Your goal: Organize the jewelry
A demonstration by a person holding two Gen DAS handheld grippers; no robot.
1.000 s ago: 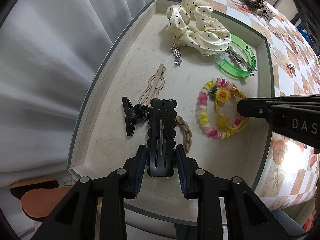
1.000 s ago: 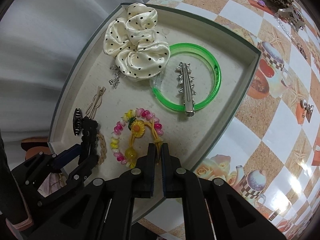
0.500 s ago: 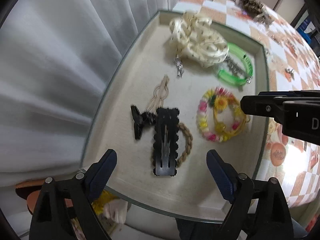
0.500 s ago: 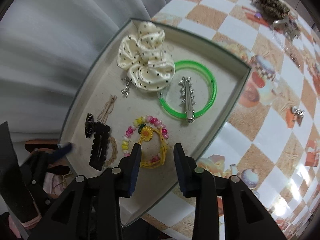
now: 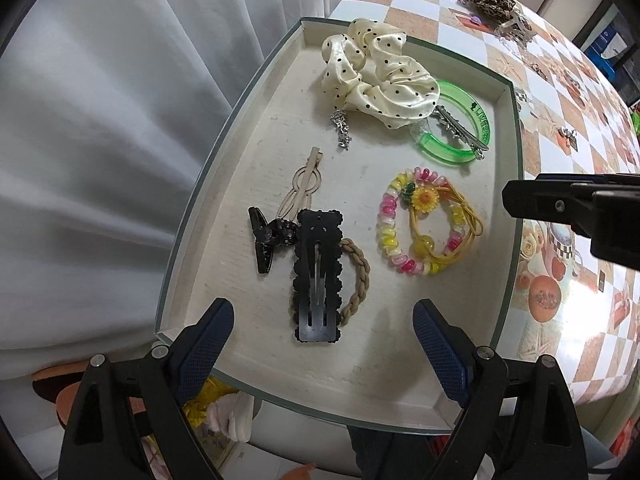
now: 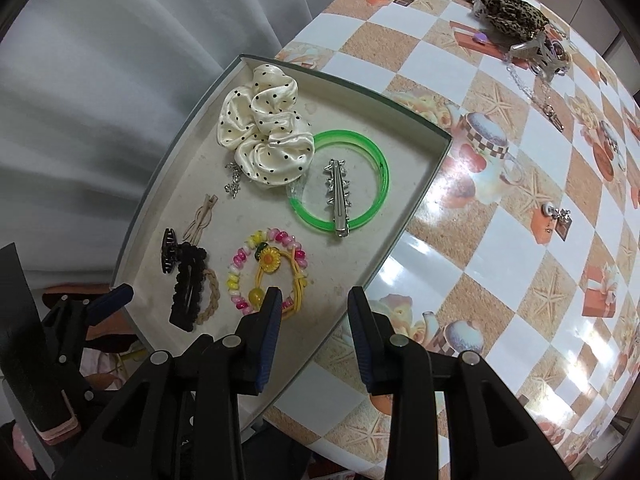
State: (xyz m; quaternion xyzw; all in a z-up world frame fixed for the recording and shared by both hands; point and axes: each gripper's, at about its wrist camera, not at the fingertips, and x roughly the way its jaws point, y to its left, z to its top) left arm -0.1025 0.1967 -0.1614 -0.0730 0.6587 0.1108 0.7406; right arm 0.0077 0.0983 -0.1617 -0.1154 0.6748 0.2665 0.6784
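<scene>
A shallow tray [image 5: 224, 152] [image 6: 424, 184] holds the sorted pieces. A black scalloped snap clip [image 5: 317, 276] [image 6: 187, 292] lies on a braided tan hair tie [image 5: 358, 276], beside a black claw clip [image 5: 264, 240]. A beaded bracelet with yellow flower ties [image 5: 428, 224] [image 6: 268, 264], a green bangle [image 6: 340, 176], a silver clip [image 6: 338, 196] and a cream dotted scrunchie [image 5: 376, 76] [image 6: 264, 144] lie in it too. My left gripper [image 5: 324, 344] is open and empty just above the snap clip's near end. My right gripper [image 6: 314, 328] is open and empty over the tray's right rim.
On the checkered tablecloth [image 6: 520, 160] lie a leopard scrunchie [image 6: 512, 8], a clear claw clip with chains [image 6: 540, 56] and a small charm [image 6: 558, 220]. A grey curtain [image 5: 100, 120] hangs to the left, past the table edge.
My left gripper let go of the black snap clip, opened wide and drew back. My right gripper let go of the yellow tie, opened and pulled back towards the tray's rim.
</scene>
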